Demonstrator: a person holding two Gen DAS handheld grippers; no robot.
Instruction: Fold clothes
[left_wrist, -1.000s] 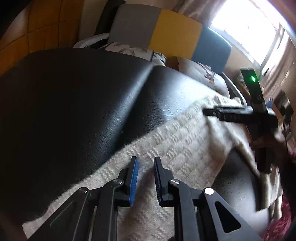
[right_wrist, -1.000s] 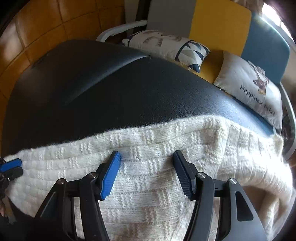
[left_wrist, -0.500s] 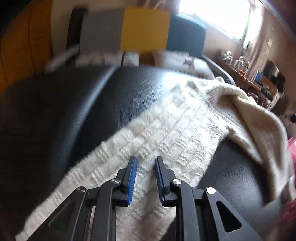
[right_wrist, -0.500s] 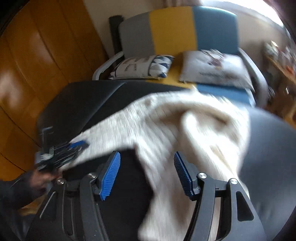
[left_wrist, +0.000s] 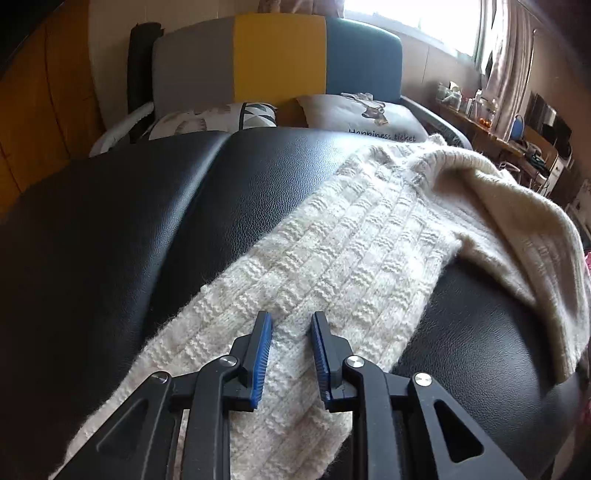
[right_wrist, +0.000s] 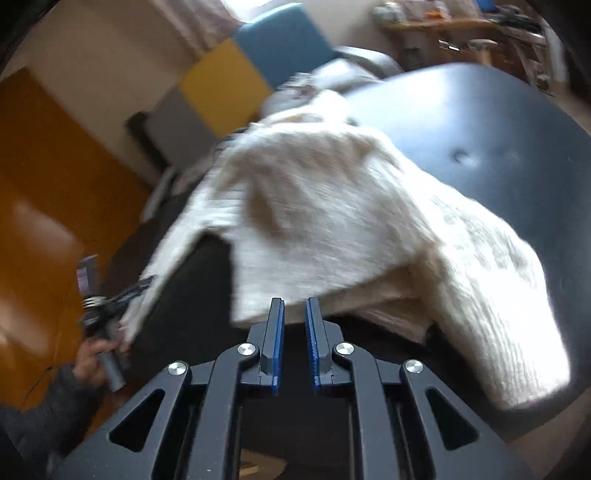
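**Right tongs narrow over the sweater's hem**

Since a second ago, the right tongs (right_wrist: 294, 341) have drawn their blue pads from a wide spread to a narrow gap and swung round to face the cream knit sweater (right_wrist: 332, 221) from its lower side. Nothing sits between the pads; the sweater's hem lies just beyond their tips, the view smeared by motion. The left tongs (left_wrist: 290, 356) stand slightly apart as before, holding nothing, poised over a sleeve (left_wrist: 332, 266) that runs from the near left edge of the black padded table (left_wrist: 147, 221) diagonally toward the far right corner. The body of the sweater is bunched at the right side of the table. In the right wrist view the left tongs show small beside the sleeve end, held in a hand (right_wrist: 96, 356). Beyond the far edge stands a sofa (left_wrist: 280, 59) with cushions (left_wrist: 362, 114).
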